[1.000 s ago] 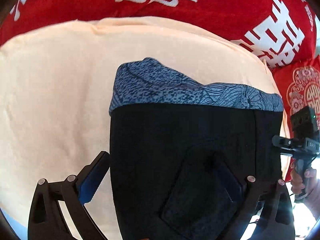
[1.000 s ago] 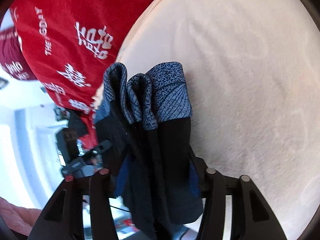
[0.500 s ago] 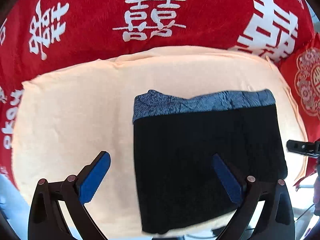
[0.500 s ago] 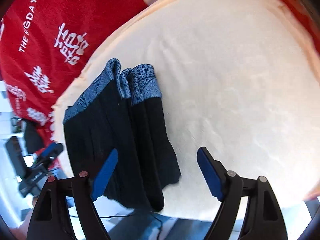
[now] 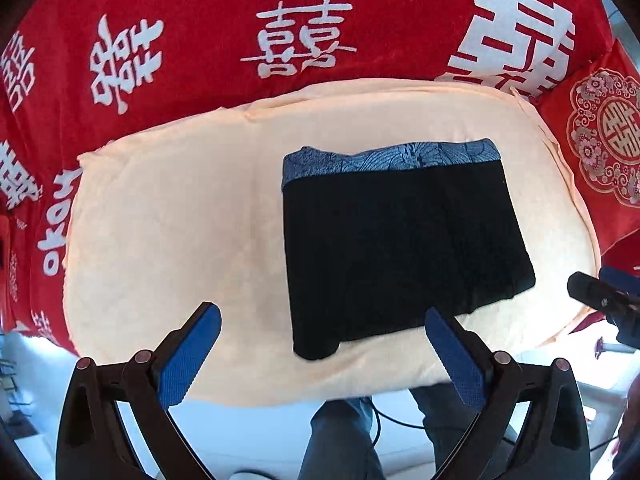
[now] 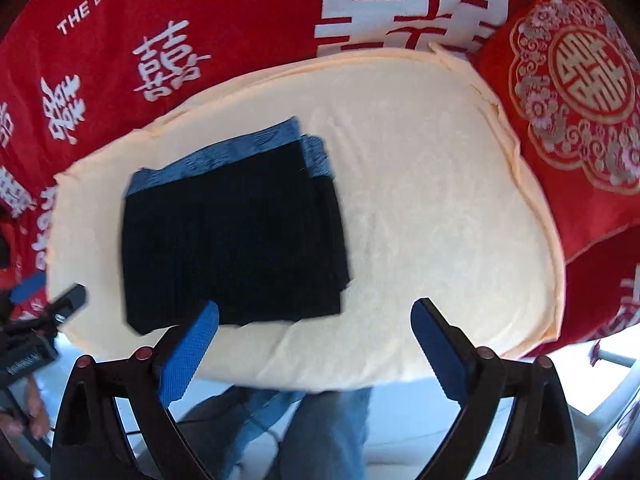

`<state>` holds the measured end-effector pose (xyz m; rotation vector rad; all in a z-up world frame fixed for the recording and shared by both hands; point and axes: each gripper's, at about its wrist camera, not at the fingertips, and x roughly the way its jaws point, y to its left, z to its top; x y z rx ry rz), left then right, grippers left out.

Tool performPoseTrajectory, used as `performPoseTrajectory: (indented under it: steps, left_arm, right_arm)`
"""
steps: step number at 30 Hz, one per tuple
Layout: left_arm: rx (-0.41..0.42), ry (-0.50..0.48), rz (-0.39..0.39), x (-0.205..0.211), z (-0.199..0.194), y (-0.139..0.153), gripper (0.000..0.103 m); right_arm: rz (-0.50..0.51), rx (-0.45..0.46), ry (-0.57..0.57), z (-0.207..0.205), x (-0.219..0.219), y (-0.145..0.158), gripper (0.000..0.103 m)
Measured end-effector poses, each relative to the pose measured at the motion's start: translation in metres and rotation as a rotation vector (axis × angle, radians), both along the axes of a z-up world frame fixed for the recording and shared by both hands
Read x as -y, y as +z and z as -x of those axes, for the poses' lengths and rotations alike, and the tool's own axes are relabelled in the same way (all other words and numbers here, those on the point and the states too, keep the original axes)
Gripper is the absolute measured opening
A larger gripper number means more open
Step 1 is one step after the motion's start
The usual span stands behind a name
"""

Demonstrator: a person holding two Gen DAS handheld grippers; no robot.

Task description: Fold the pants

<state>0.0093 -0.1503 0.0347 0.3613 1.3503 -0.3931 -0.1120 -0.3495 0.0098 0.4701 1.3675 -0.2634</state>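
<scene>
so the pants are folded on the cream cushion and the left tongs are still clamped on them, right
Not quite. The pants do lie folded on the cream cushion, but the left tongs are open and hold nothing; the left wrist view shows their blue pads spread apart, clear of the cloth. The right tongs are open too.

A home, likely a bedroom: a red blanket (image 5: 200, 40) with white wedding characters, an embroidered red pillow (image 6: 572, 92), a peach cushion (image 5: 160, 220).
</scene>
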Motion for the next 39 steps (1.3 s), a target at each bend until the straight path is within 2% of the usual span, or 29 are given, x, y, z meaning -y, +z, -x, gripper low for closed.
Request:
performPoseTrajectory:
  steps: [6,12,17,39]
  left_arm:
    - [-0.005,-0.014,-0.024,-0.011,0.014,0.017,0.102]
    - [0.008,0.012,-0.05,-0.017,0.019,0.026,0.102]
    - [-0.008,0.037,-0.04,-0.021,0.017,0.028,0.102]
    - [-0.042,0.061,-0.024,-0.011,0.016,0.025,0.102]
  right_arm:
    - [0.011,-0.01,0.044,0.005,-0.029,0.024,0.098]
    - [0.006,-0.008,0.022,0.003,-0.036,0.041,0.098]
    - [0.013,-0.008,0.041,-0.003,-0.043,0.048,0.098]
    - [0.016,-0.043,0.102,-0.022,-0.058,0.047,0.098]
